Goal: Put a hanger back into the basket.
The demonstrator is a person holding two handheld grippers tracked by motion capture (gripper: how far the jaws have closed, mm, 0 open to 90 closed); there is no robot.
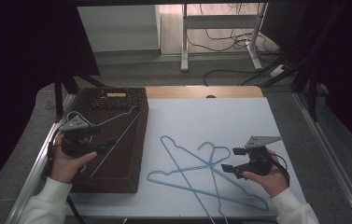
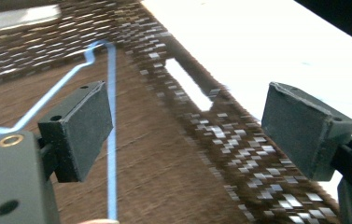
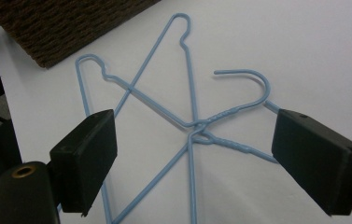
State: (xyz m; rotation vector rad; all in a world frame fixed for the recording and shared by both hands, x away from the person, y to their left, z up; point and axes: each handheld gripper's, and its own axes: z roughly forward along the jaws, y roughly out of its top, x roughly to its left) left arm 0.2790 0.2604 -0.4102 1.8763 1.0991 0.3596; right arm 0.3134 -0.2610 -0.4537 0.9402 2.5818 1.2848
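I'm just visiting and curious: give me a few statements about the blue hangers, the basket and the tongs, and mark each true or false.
1. A blue wire hanger lies inside the dark brown woven basket. True.
2. The left tongs are clamped on that hanger. False: their jaws stand open with nothing between them; the wire runs beside one pad.
3. Two blue wire hangers lie crossed on the white tabletop. True.
4. The right tongs hold one hanger up in the air. False: they are open, and both hangers lie flat on the table.
5. The basket sits on the right side of the table. False: it sits at the left, by the left tongs.
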